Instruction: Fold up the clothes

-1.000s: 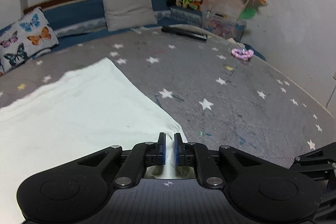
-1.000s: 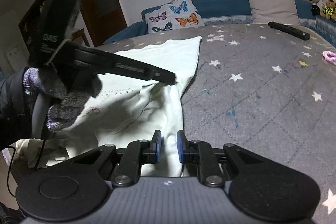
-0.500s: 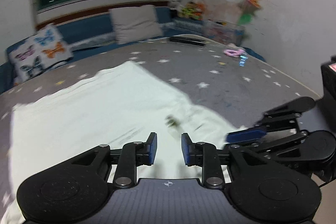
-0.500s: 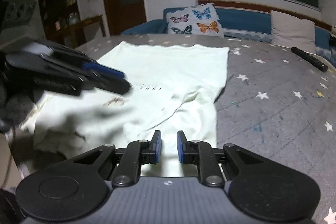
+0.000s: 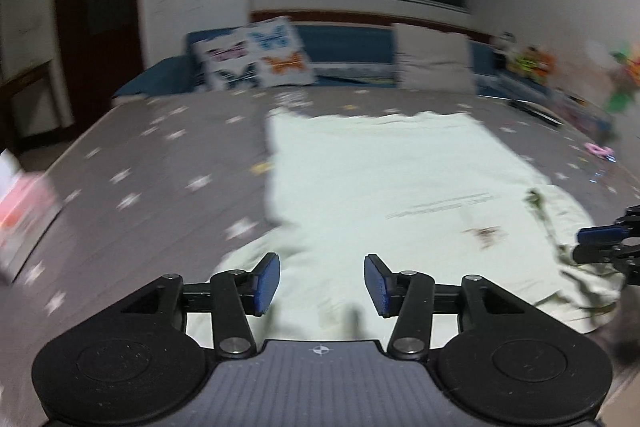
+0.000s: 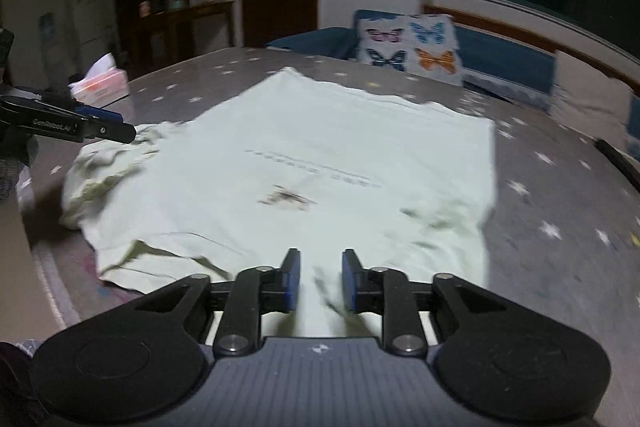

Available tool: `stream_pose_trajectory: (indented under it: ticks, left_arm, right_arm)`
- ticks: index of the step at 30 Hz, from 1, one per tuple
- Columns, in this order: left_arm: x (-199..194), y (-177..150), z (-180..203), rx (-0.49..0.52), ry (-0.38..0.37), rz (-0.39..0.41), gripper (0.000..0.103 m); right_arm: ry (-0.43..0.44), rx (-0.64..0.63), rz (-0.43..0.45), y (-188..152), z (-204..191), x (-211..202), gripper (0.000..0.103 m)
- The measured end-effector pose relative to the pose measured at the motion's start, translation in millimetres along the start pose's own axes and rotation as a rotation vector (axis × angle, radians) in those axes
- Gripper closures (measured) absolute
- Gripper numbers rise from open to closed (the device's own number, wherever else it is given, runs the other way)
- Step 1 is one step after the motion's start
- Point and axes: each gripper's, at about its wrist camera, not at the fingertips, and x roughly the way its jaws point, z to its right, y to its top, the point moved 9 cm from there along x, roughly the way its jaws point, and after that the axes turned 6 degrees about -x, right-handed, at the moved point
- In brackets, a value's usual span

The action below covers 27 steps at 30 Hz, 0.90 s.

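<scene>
One pale green T-shirt (image 5: 400, 187) lies spread print-side up on the star-patterned bed (image 5: 140, 167). No other garment is visible.

Left gripper (image 5: 322, 285): jaws opening, nothing clamped. Cloth shows in the gap below the pads, but neither pad presses on it, so the shirt is released. It lies straight ahead of and under this gripper, with its body running away toward the butterfly pillow (image 5: 256, 57).

Right gripper (image 6: 320, 281): jaws also opening, with a narrower gap. Fabric shows between and beneath the pads, with no visible pinch, so this reads as letting go. From here the shirt extends ahead and to the left, and its straight side edge runs ahead on the right.

Key relation: the shirt's long axis points away from both grippers, toward the pillows. The two grippers sit at the near end, one at each side. The rumpled sleeve bunch (image 6: 108, 167) lies just beyond the left gripper's tips in the right wrist view, so the left hand is the nearer one for it. The creased near corner sits just ahead-right of the right gripper.

Count:
- 1 shirt
- 2 grippers
- 1 butterfly pillow
- 1 plain pillow (image 5: 434, 57)
- 1 tissue box (image 6: 100, 85)

Likely next step: regrasp the near edge or the sleeves for the next fold.
</scene>
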Motion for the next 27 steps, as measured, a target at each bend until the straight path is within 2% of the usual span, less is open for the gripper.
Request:
stream_pose_trajectory:
  ticks: [3,11,15,21,23,25,26,27]
  left_arm:
    - [-7,-8,-26,-0.046,0.051,0.0,0.047]
    - [-7,-25,-69,-0.161,0.093,-0.021,0.042]
    - [-14,-37,-83,-0.203,0.09,-0.032,0.042]
    - [-19,-48,-90,-0.27,0.06,-0.04,0.044]
    - [-19,-48,-90,-0.282,0.038,-0.037,0.049]
    - [-18,-48,-90,-0.29,0.023,-0.033,0.066]
    - [-18,-48,-90,-0.293,0.019,-0.031,0.07]
    - [-17,-48,-91,-0.298,0.019,-0.029,0.083]
  right_arm:
    - [0.038,-0.045,-0.005,13,-19,10,0.078]
    - [0.094,-0.141,-0.03,46,-54,30,0.074]
    - [0.121,-0.186,-0.037,59,-70,39,0.069]
    - [0.195,-0.247,-0.038,77,-104,57,0.069]
    - [0.222,-0.268,-0.04,80,-118,62,0.069]
    - [0.249,-0.286,-0.041,81,-129,63,0.069]
    - [0.258,-0.291,-0.043,80,-133,64,0.069]
    - [0.267,-0.295,-0.046,79,-138,65,0.069]
